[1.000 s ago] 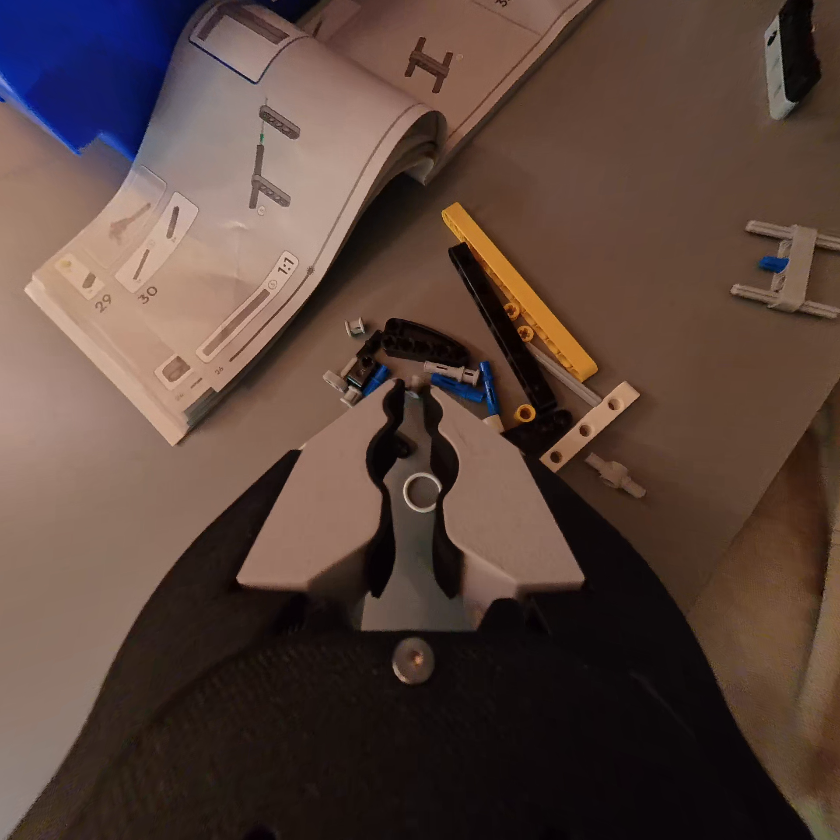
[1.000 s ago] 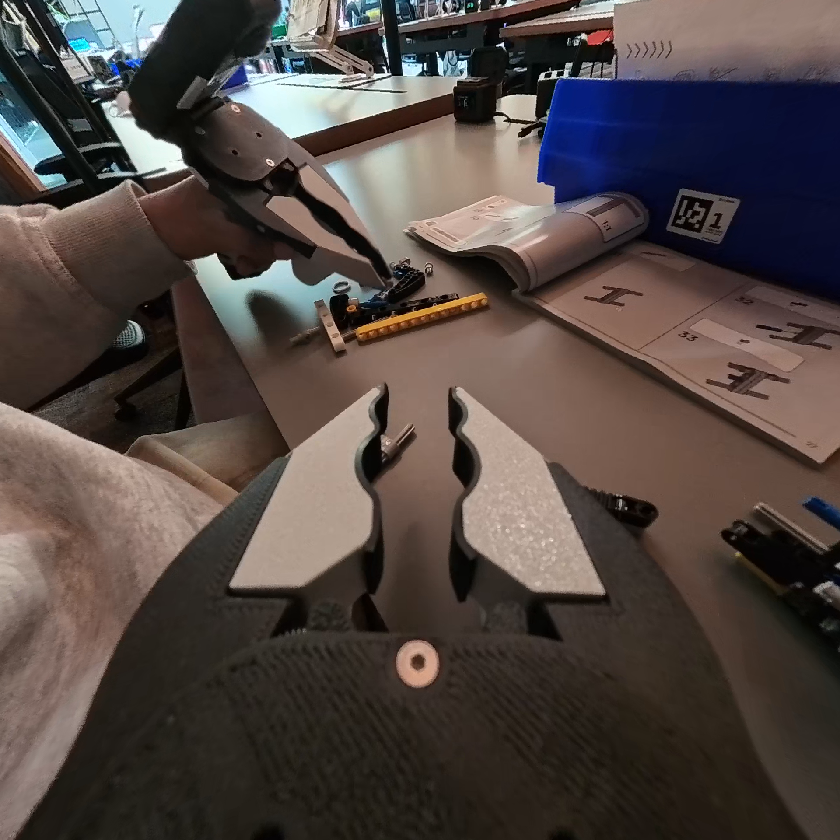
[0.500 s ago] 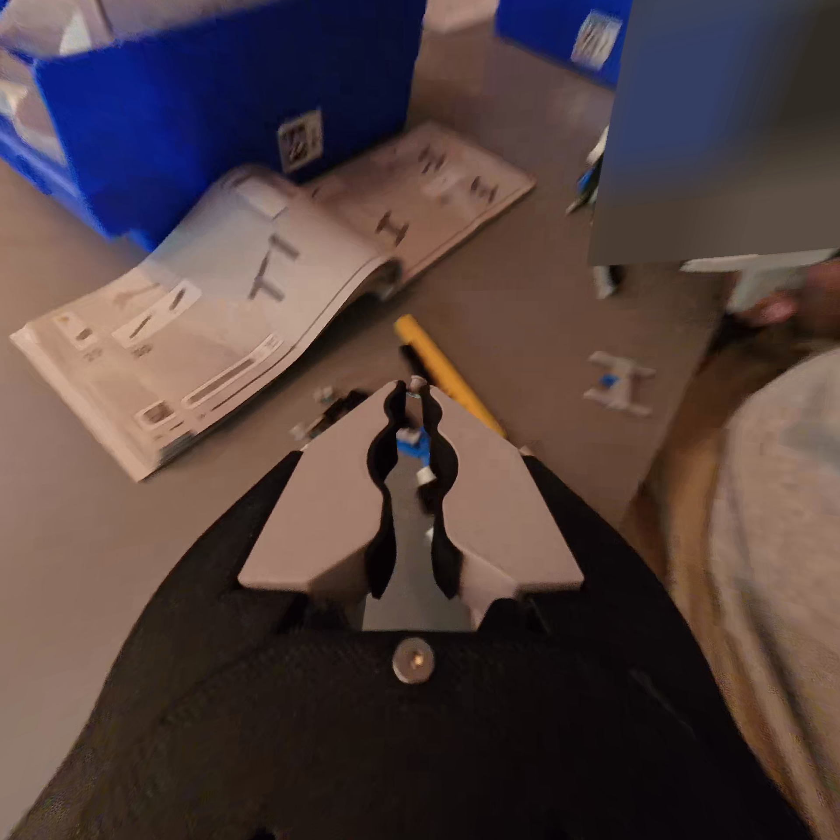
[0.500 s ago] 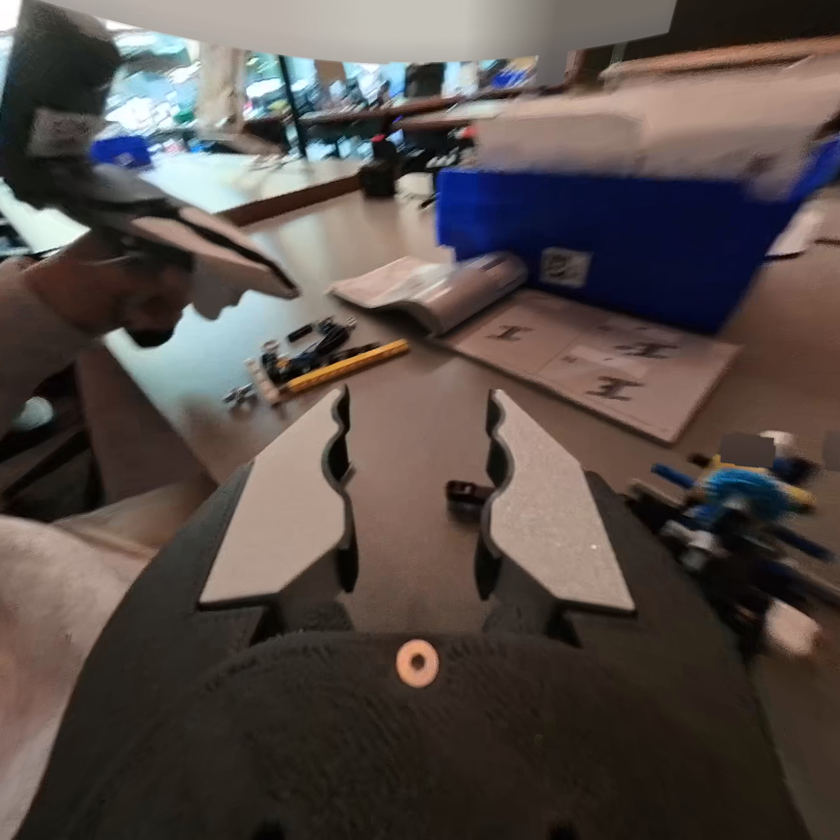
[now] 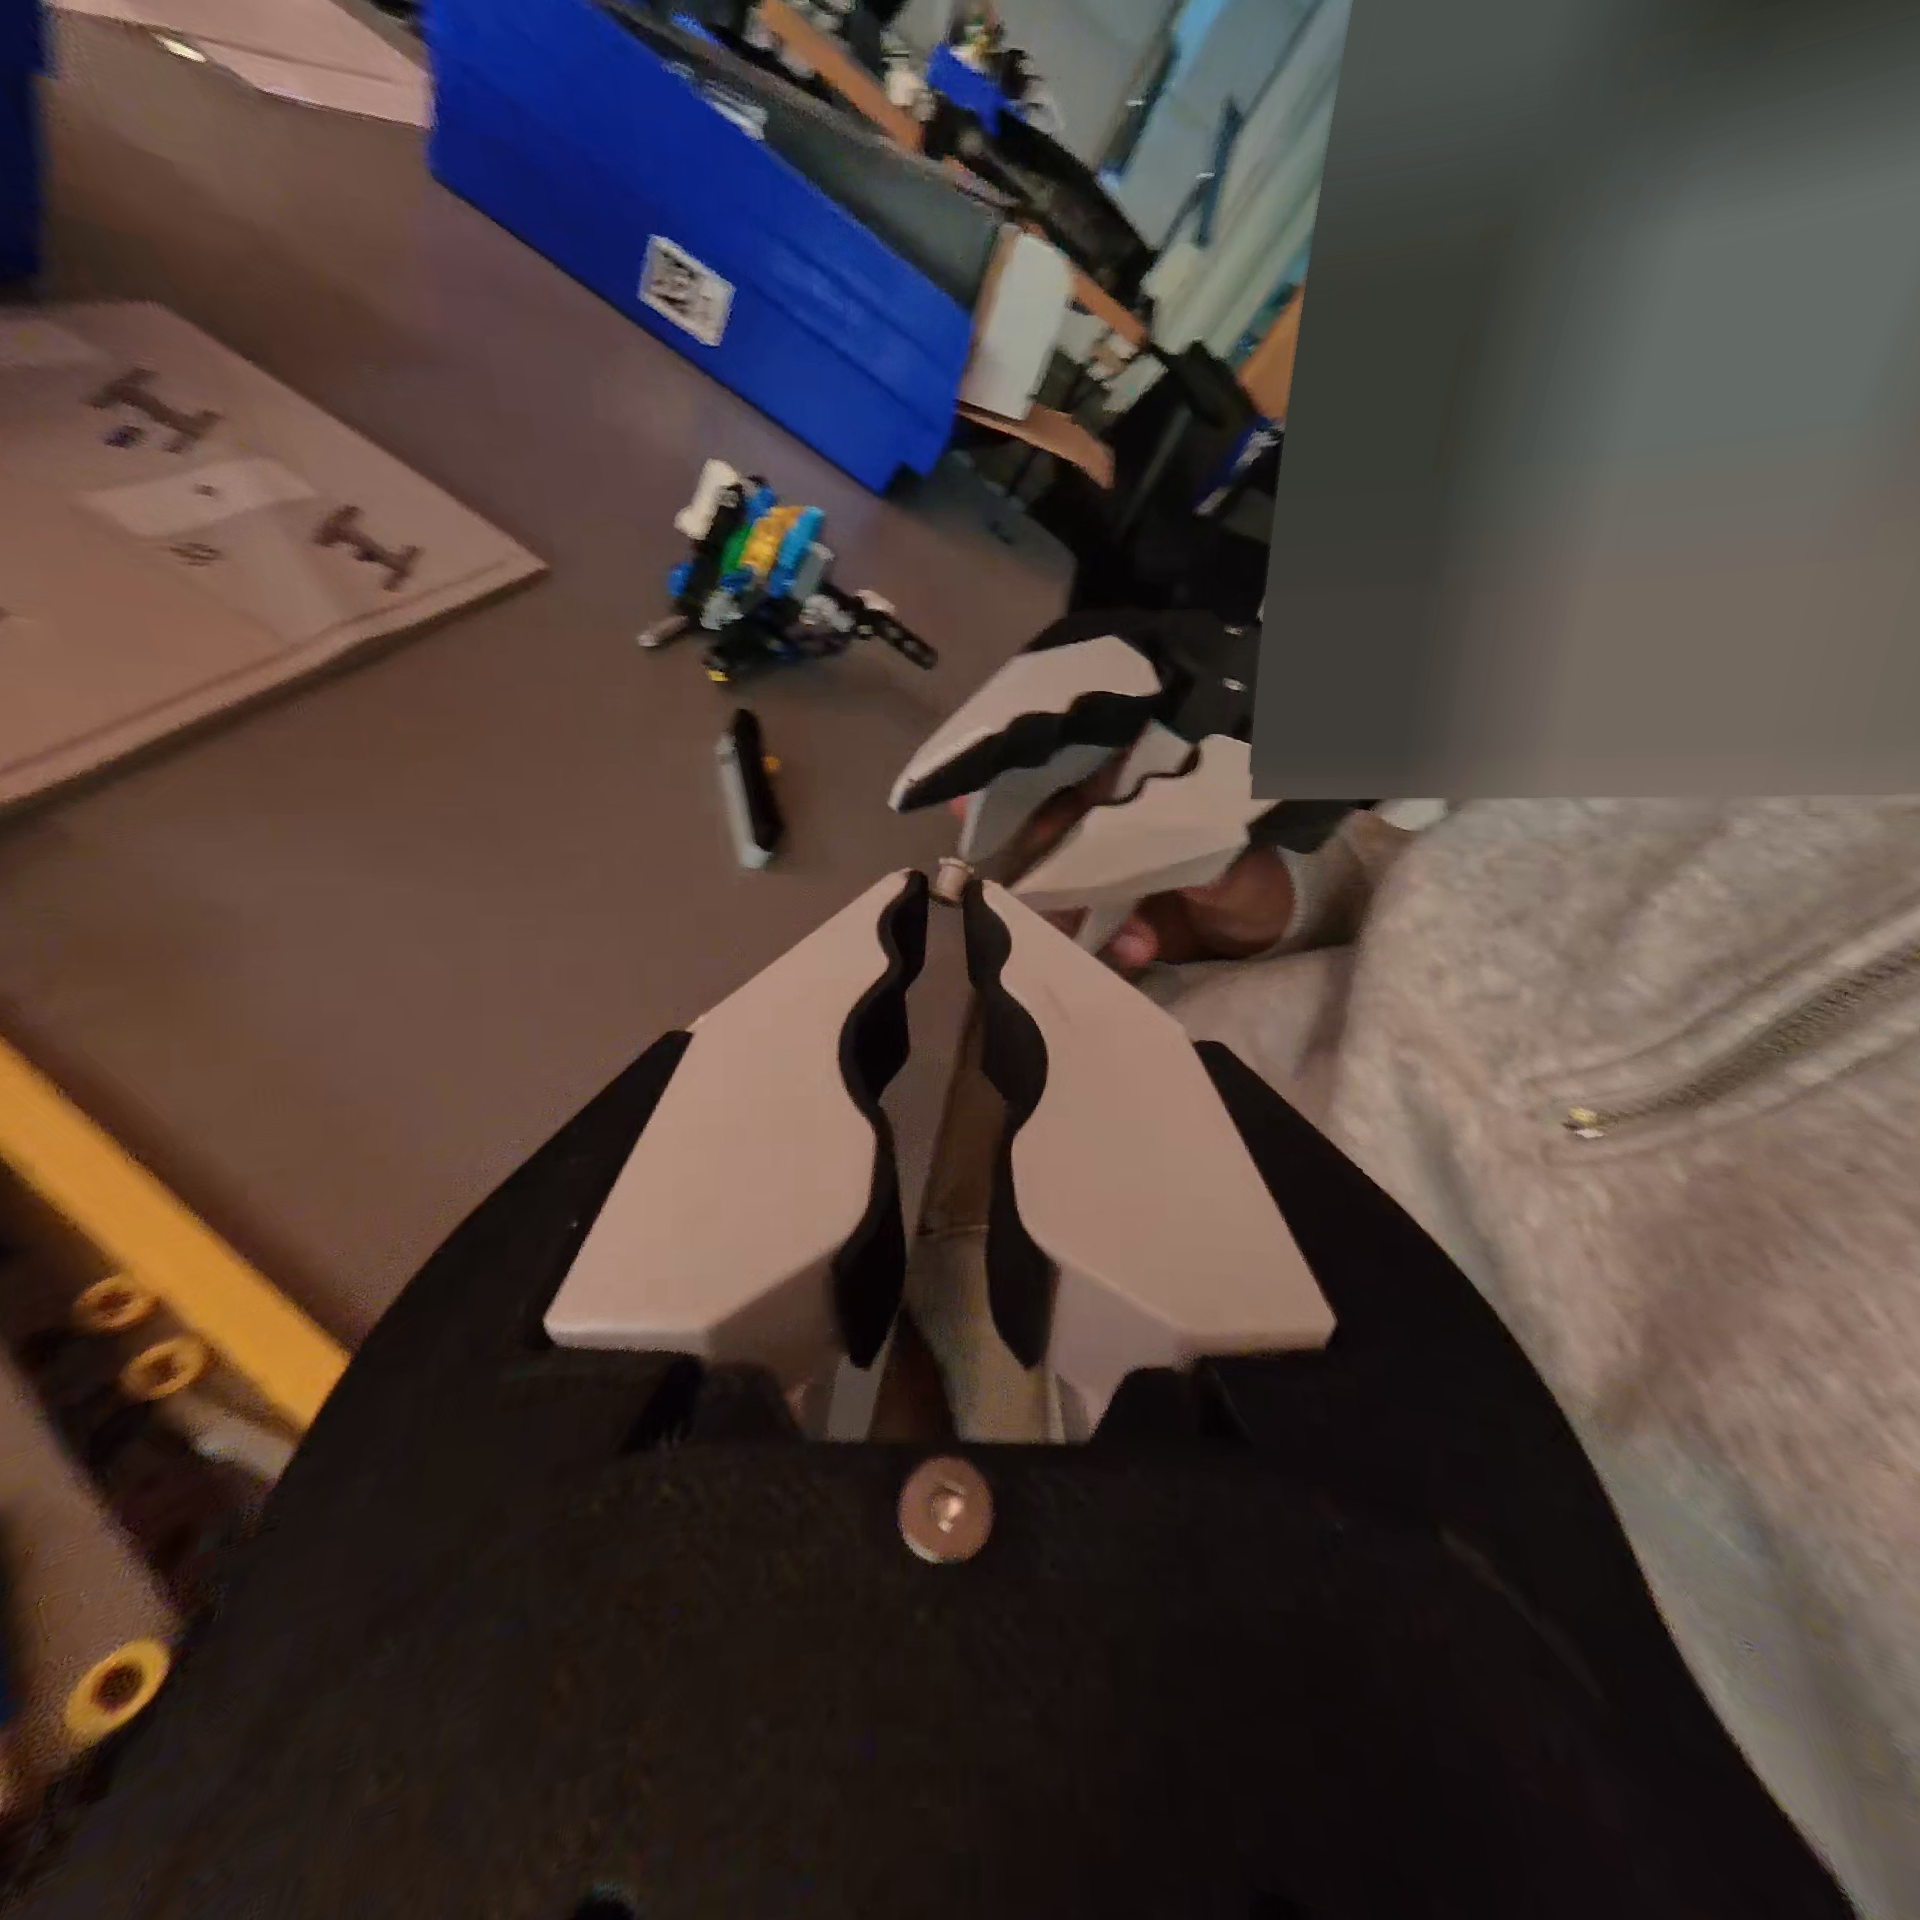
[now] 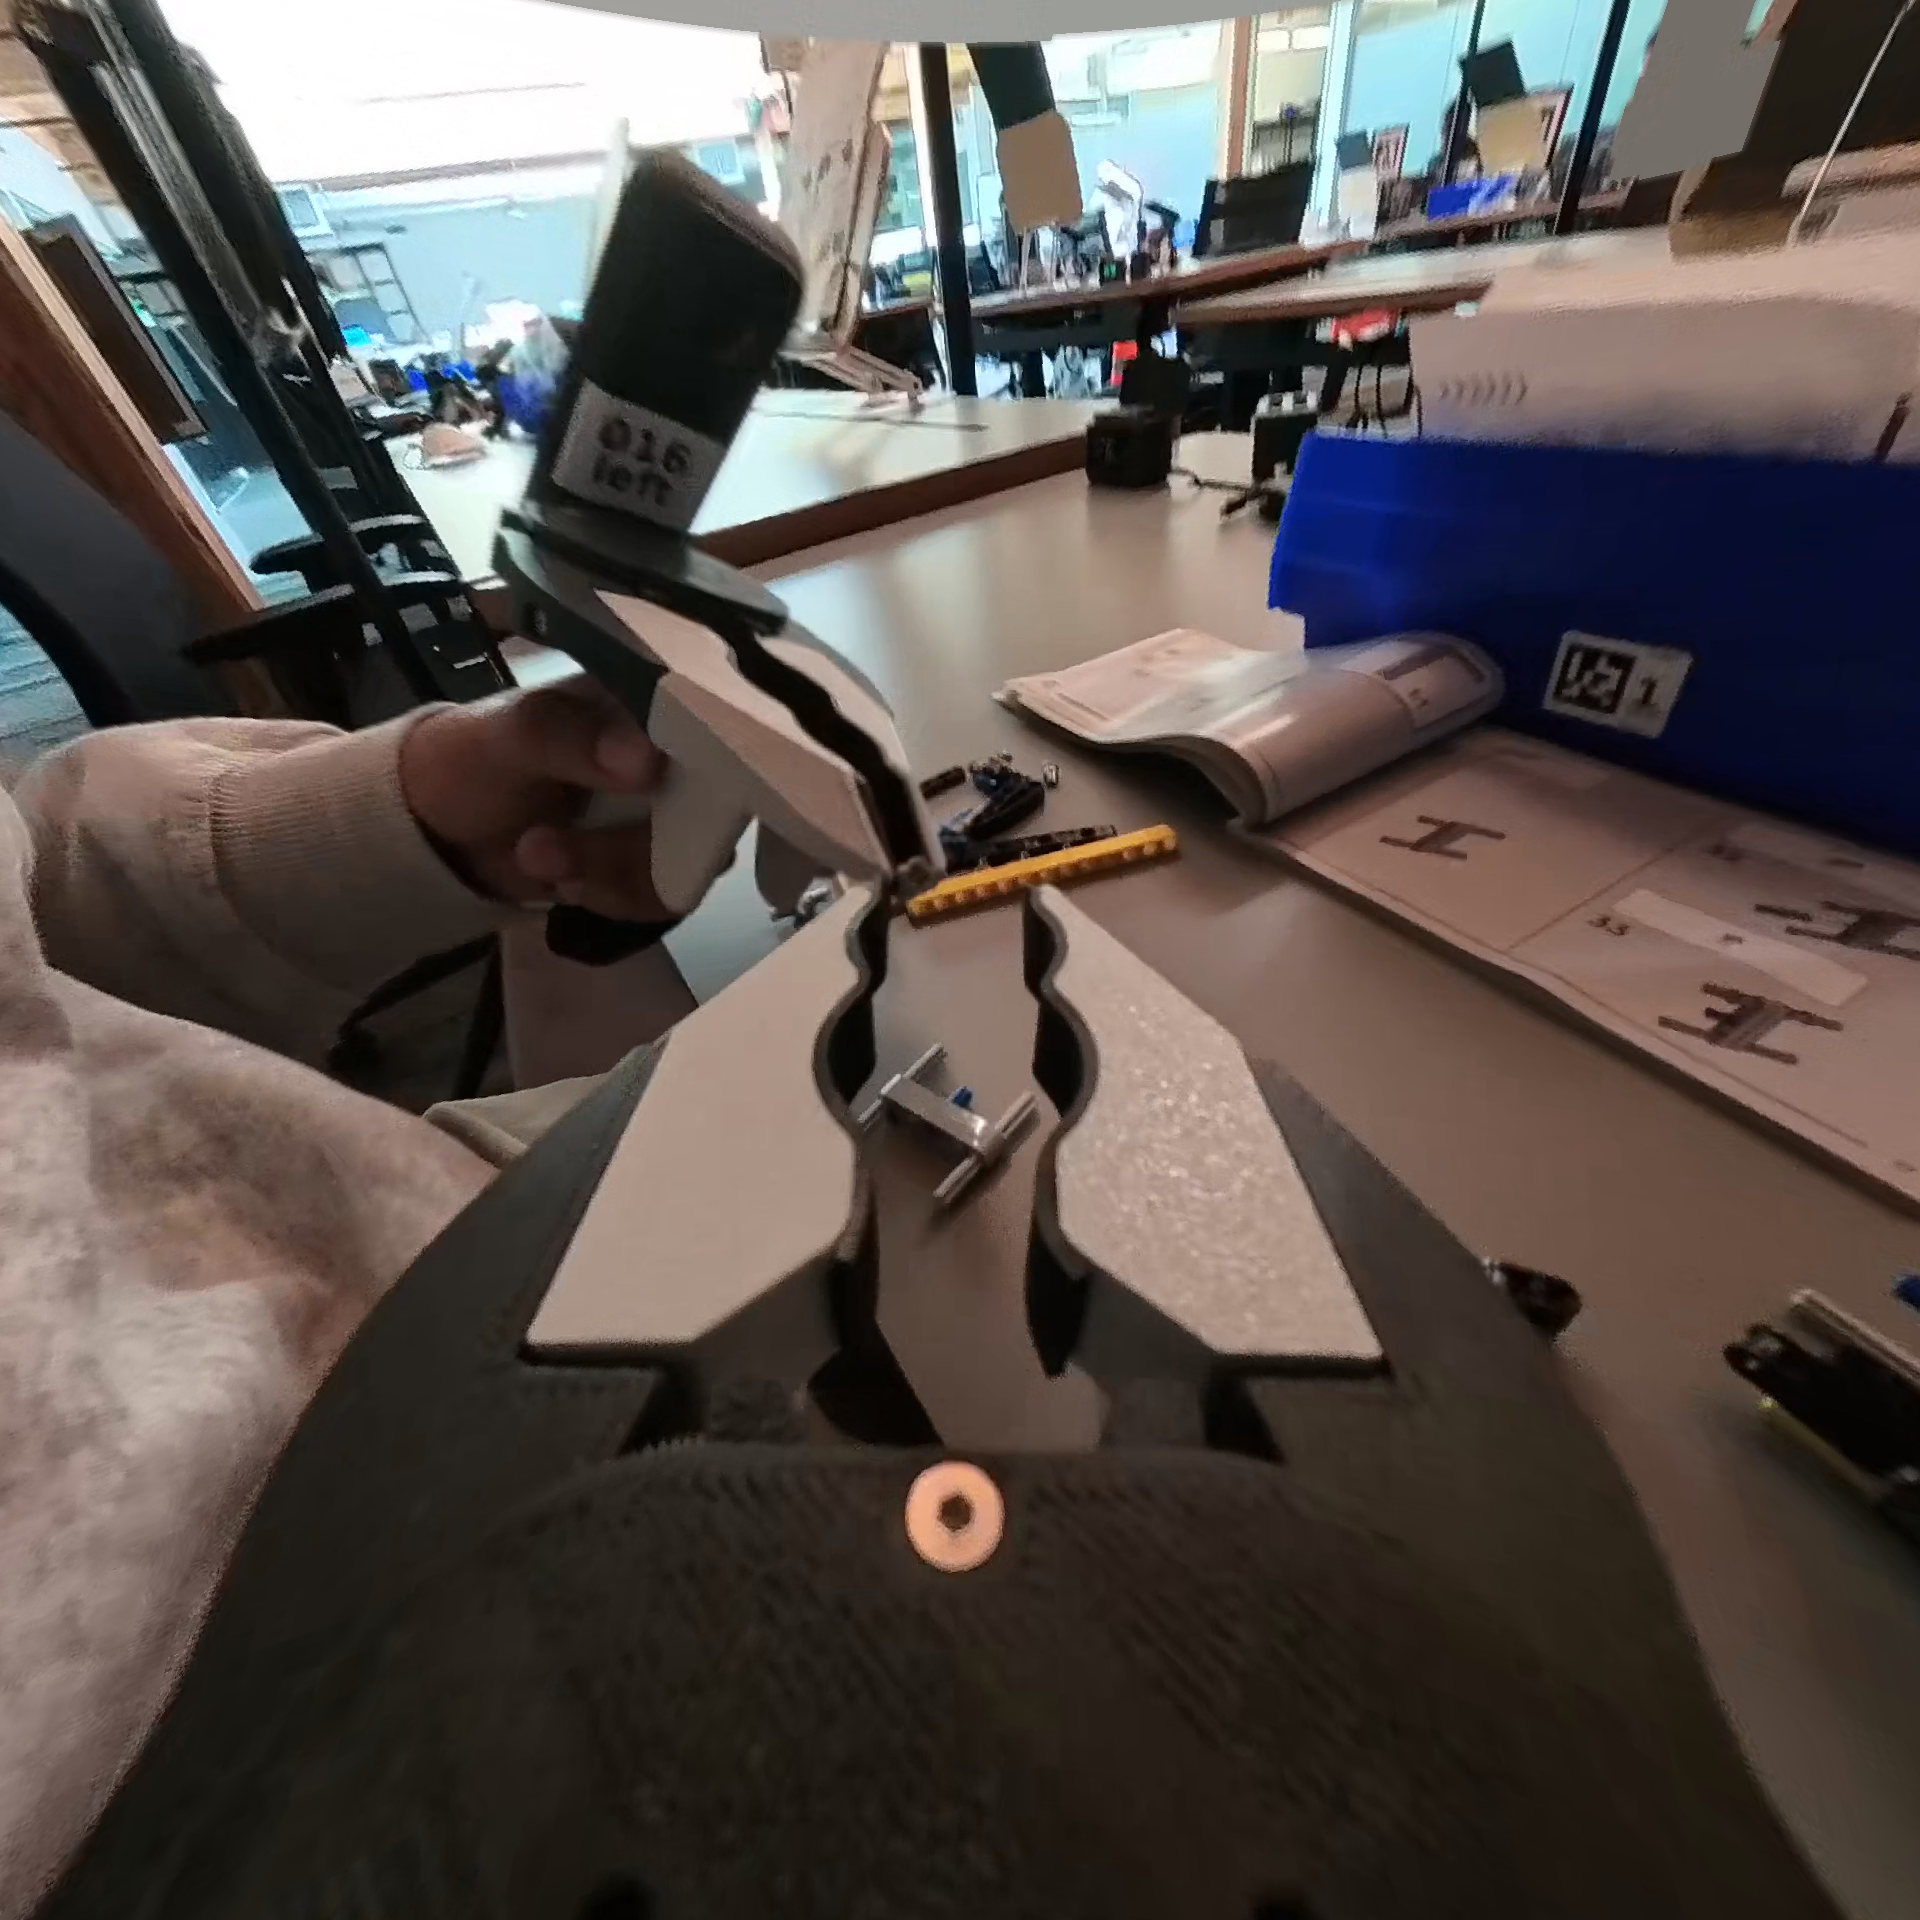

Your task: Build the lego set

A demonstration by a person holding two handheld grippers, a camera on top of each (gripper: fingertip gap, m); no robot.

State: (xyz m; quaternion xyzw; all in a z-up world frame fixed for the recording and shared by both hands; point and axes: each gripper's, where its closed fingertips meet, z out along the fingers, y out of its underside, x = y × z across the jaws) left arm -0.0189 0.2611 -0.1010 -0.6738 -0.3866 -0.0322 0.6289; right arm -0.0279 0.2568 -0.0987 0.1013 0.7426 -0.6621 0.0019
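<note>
My left gripper (image 5: 949,891) is shut on a small grey pin (image 5: 951,871) at its tips and holds it above the table. It also shows in the right wrist view (image 6: 910,862), close to my right gripper's left fingertip. My right gripper (image 6: 956,914) is open and empty. A small grey H-shaped assembly with a blue pin (image 6: 940,1117) lies on the table, in view between its fingers. In the left wrist view my right gripper (image 5: 935,821) sits just beyond the pin. A yellow beam (image 6: 1039,868) and a pile of loose parts (image 6: 987,800) lie behind.
The open instruction booklet (image 6: 1558,935) lies in front of a blue bin (image 6: 1558,582). A partly built model (image 5: 753,582) and a grey and black piece (image 5: 748,779) lie on the table. The table's front edge and a person's grey sleeve (image 6: 208,831) are on the left. My left and right fingertips are right by each other. It is some 15 cm from my right tips to the partly built model (image 5: 753,582).
My left gripper closed on a small grey pin from the pile, lifted it and swung right toward my right gripper. My right gripper moved over the grey H-shaped assembly, still open.
</note>
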